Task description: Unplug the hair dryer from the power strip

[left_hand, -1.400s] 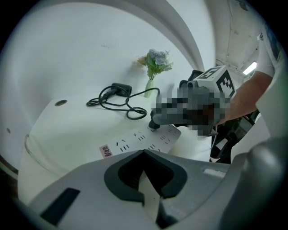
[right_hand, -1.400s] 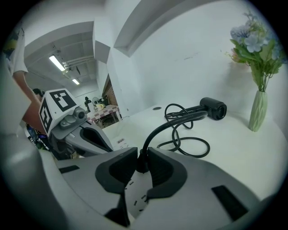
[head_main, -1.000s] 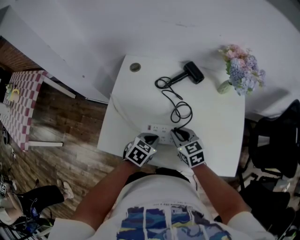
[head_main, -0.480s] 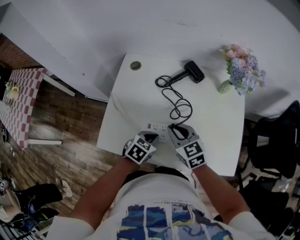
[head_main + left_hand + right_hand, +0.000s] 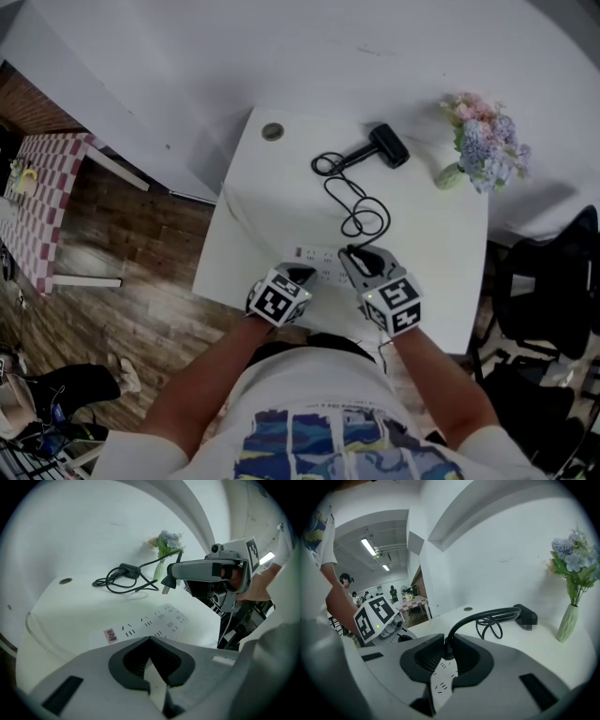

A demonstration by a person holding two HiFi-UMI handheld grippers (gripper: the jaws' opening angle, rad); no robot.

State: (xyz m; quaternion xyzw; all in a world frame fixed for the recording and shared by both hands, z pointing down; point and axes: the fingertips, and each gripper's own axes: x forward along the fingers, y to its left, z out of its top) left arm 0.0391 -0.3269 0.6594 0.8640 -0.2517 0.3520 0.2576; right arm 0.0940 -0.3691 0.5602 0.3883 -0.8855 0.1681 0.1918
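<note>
Below, white table (image 5: 272, 206) bearing power strip (image 5: 319, 259) stands on wooden floor (image 5: 141, 272)

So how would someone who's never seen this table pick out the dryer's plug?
On the white table, a black cord runs from the hair dryer at the far edge toward the white power strip at the near edge. Its end, the plug, is clamped in the right hand-held gripper, clear above the strip. Its bare metal prongs set it apart from the cord.
</note>
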